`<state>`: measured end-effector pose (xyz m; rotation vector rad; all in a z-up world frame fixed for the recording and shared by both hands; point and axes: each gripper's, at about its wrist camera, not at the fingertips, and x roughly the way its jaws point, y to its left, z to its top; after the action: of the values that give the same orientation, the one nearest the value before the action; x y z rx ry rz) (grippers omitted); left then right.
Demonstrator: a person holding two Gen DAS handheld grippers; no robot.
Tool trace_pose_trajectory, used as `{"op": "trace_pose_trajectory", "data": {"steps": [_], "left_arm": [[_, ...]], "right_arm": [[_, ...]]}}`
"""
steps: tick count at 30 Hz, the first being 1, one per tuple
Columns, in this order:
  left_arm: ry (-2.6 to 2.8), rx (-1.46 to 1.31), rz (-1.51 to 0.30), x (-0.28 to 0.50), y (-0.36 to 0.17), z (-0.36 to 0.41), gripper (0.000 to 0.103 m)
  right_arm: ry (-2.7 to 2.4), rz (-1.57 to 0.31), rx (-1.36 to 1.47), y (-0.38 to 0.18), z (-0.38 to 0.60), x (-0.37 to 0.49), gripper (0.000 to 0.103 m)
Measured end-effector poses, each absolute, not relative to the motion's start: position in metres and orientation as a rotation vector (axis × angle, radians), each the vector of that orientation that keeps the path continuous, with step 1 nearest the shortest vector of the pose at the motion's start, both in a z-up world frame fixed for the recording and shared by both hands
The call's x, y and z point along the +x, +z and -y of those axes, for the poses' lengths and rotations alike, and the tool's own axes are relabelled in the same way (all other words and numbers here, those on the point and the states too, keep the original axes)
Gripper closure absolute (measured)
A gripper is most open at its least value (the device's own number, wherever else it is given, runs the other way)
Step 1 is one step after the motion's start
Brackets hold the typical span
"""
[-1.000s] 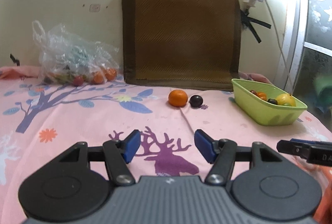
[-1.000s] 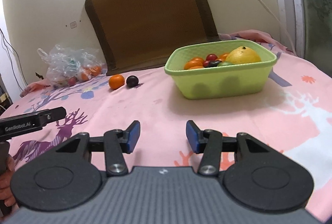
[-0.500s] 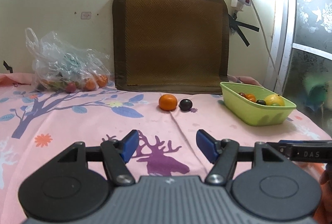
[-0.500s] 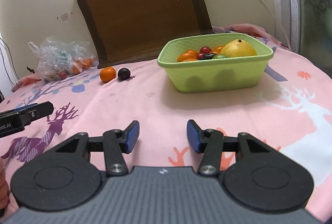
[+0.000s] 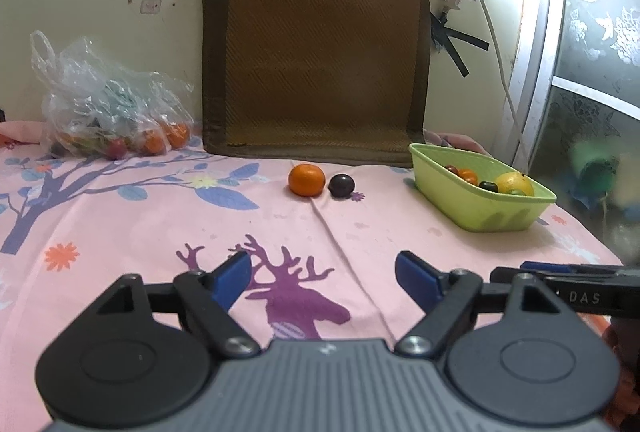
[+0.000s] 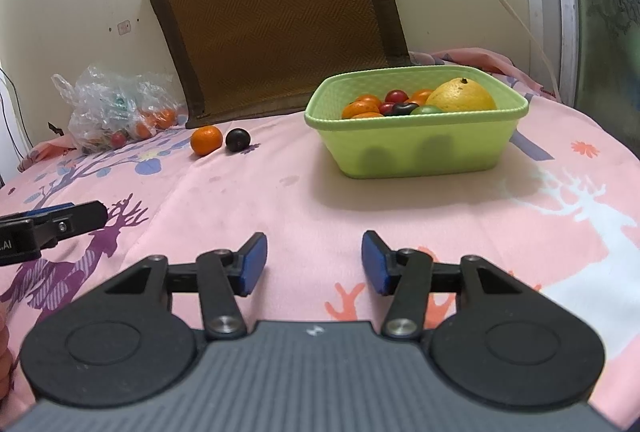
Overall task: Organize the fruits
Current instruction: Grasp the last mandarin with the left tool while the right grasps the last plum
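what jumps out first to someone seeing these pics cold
The green basket on the right of the pink cloth, heaped with fruit topped by a big yellow one. Left of it, an orange and a dark plum lie loose side by side before a brown mat. Both tools, left and right, are open and empty.

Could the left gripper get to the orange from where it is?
Probably yes. The left gripper is open and empty, the orange lies loose ahead on the cloth, with only the plum beside it.
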<state>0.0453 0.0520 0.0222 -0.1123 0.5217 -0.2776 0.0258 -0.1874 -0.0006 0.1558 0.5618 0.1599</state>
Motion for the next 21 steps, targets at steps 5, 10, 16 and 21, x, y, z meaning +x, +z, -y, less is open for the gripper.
{"op": "trace_pose_trajectory", "data": {"steps": [5, 10, 16, 21], "left_arm": [[-0.313, -0.214, -0.615, 0.056, 0.021, -0.066, 0.026], [-0.369, -0.184, -0.651, 0.1, 0.041, -0.084, 0.029], [-0.481, -0.167, -0.621, 0.179, 0.04, -0.089, 0.029], [-0.543, -0.179, -0.63, 0.22, 0.026, -0.074, 0.026]], "right_arm": [[0.211, -0.582, 0.141, 0.002, 0.182, 0.032, 0.048], [0.339, -0.568, 0.085, 0.016, 0.156, 0.072, 0.049], [0.393, -0.575, -0.028, 0.011, 0.115, 0.141, 0.064], [0.392, -0.591, -0.09, 0.005, 0.098, 0.174, 0.065]]}}
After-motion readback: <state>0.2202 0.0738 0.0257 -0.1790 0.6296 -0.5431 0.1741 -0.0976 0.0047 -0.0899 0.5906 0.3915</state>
